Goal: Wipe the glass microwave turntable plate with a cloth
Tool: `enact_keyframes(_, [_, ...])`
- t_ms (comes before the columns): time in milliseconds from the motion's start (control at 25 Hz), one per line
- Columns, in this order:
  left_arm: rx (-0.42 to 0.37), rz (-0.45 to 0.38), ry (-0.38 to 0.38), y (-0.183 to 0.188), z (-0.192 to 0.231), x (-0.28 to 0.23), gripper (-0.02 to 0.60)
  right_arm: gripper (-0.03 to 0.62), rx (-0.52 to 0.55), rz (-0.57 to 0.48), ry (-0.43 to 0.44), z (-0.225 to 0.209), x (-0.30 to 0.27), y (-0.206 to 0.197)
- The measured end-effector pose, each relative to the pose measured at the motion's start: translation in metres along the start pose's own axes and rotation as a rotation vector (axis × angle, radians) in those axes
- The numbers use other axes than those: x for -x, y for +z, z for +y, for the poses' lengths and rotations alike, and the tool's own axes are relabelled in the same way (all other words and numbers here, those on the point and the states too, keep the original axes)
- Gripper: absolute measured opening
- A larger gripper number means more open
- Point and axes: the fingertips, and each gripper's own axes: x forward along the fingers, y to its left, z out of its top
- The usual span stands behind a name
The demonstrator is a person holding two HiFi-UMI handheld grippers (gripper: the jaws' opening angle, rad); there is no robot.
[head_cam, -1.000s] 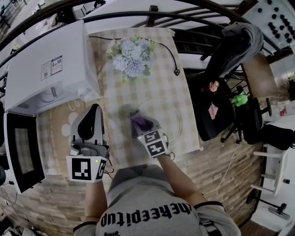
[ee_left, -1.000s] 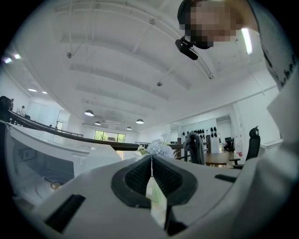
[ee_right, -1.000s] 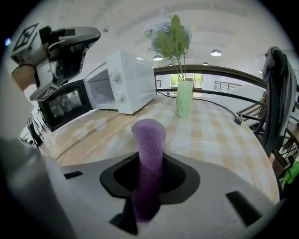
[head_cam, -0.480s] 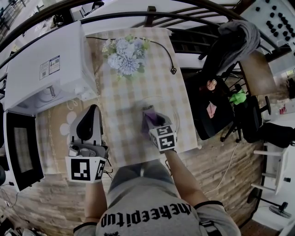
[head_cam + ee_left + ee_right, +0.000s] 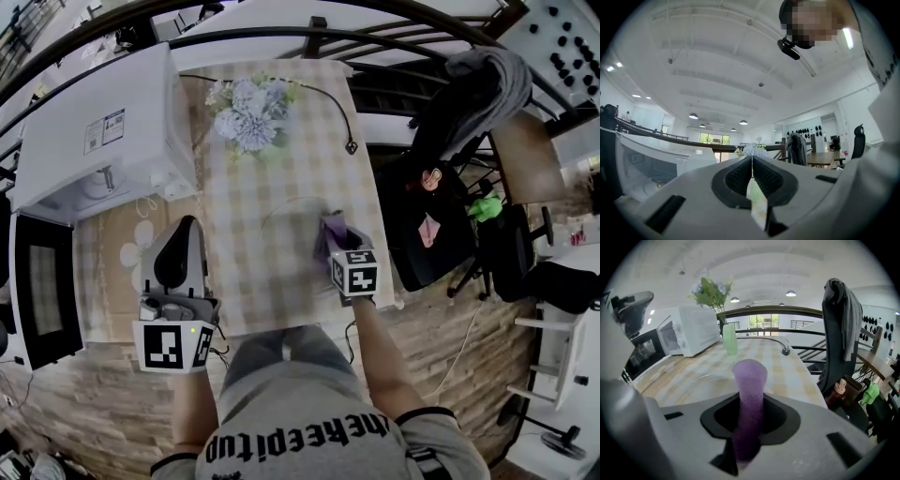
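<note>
The clear glass turntable plate (image 5: 286,220) lies flat on the checked tablecloth, faint in the right gripper view (image 5: 701,378). My right gripper (image 5: 334,234) is shut on a purple cloth (image 5: 331,228) and rests on the plate's right side. In the right gripper view the cloth (image 5: 749,394) stands out from between the jaws of that gripper (image 5: 749,416). My left gripper (image 5: 180,246) hangs off the table's left edge, tilted upward, jaws shut with nothing in them; in its own view that gripper (image 5: 752,174) faces the ceiling.
A white microwave (image 5: 89,150) with its door (image 5: 37,300) open stands at the left. A vase of pale flowers (image 5: 246,114) and a black cable with plug (image 5: 349,145) sit at the table's far end. Chairs (image 5: 441,225) crowd the right side.
My right gripper has swept the purple cloth rightward across the plate, from its left part to its right side. The left gripper has stayed in place.
</note>
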Motion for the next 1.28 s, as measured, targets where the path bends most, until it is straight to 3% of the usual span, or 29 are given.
enact_keyframes(320, [-0.008, 0.001, 0.027, 0.004, -0.01, 0.008, 0.011, 0.109, -0.035, 0.015, -0.07, -0.05, 0.014, -0.011])
enact_keyframes(600, [-0.01, -0.004, 0.05, 0.008, -0.012, 0.016, 0.011, 0.107, -0.048, 0.042, -0.069, -0.048, 0.019, -0.01])
enact_keyframes(840, [-0.005, -0.008, 0.069, 0.009, -0.008, 0.021, 0.011, 0.107, -0.037, 0.016, 0.125, 0.038, 0.026, -0.003])
enact_keyframes(1040, [-0.008, -0.011, 0.085, 0.011, -0.003, 0.027, 0.011, 0.109, 0.063, 0.02, 0.313, 0.132, 0.027, 0.0])
enact_keyframes(1160, [-0.012, -0.008, 0.096, 0.012, 0.001, 0.032, 0.011, 0.109, 0.137, 0.049, 0.359, 0.166, 0.02, -0.009])
enact_keyframes(1280, [-0.016, -0.005, 0.109, 0.012, 0.006, 0.037, 0.011, 0.108, 0.192, 0.06, 0.35, 0.173, 0.014, -0.017])
